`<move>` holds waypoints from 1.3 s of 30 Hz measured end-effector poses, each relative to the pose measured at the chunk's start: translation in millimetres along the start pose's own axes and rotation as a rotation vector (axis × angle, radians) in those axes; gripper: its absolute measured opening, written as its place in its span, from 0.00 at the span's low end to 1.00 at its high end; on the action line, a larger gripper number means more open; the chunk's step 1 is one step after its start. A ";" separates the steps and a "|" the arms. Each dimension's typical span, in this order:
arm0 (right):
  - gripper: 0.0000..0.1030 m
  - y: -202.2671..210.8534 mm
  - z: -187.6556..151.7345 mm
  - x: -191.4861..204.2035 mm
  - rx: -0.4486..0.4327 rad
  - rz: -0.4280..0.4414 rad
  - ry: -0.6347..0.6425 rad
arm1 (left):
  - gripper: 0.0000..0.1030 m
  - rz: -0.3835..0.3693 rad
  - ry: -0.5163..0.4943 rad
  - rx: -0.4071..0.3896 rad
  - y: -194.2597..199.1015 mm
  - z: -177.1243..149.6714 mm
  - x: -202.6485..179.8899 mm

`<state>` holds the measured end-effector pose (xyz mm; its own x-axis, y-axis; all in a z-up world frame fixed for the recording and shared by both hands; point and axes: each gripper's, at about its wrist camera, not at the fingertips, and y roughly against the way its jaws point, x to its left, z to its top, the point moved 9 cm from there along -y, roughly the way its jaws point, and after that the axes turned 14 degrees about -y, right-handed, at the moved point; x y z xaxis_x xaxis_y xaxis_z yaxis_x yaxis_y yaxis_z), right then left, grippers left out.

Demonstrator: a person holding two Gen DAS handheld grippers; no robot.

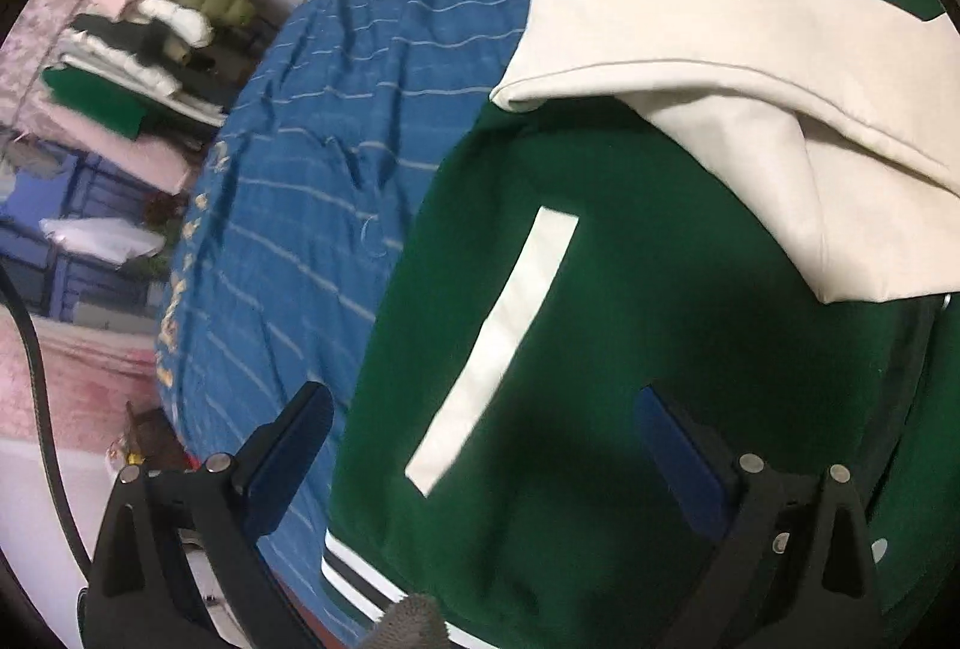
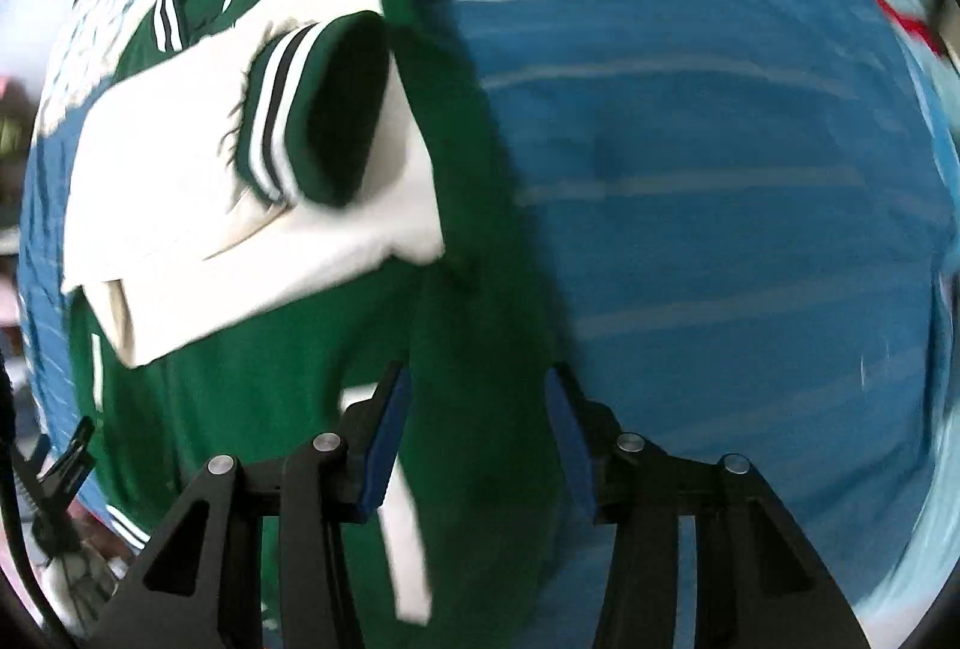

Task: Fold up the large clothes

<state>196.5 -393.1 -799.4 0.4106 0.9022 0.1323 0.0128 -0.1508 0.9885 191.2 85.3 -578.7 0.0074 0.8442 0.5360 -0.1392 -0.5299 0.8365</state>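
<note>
Blue striped bedding [image 1: 312, 157] carries a green jacket [image 1: 600, 289] ahead of the left hand-held gripper [image 1: 480, 445] and right hand-held gripper [image 2: 477, 421], both with fingers apart, empty.

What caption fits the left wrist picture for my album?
Open left hand-held gripper over a green jacket on a blue bed.

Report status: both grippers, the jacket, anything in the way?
Left gripper open, over the green jacket. Right gripper open, straddling its edge. Cream sleeves folded across the body. Blue bedspread beside it shows no obstruction.
</note>
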 end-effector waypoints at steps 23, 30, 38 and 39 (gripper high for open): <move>0.52 -28.2 -32.9 -84.3 0.246 0.141 0.065 | 0.99 -0.803 0.820 0.331 32.8 -196.5 -164.4; 0.52 -34.1 -57.3 -92.3 0.248 0.087 0.128 | 0.03 -0.475 0.679 0.291 51.9 -178.2 -138.5; 0.52 -19.1 -78.6 -72.5 0.225 0.072 0.210 | 0.03 -0.480 0.718 0.059 104.8 -170.9 -72.4; 0.52 -19.5 -82.2 -69.0 0.229 0.074 0.215 | 0.03 -0.480 0.714 0.046 107.4 -172.0 -71.2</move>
<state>92.9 -419.2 -821.8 0.2167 0.9464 0.2396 0.2049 -0.2841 0.9366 5.4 -17.8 -546.5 -0.5715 0.8181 -0.0638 -0.2404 -0.0926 0.9663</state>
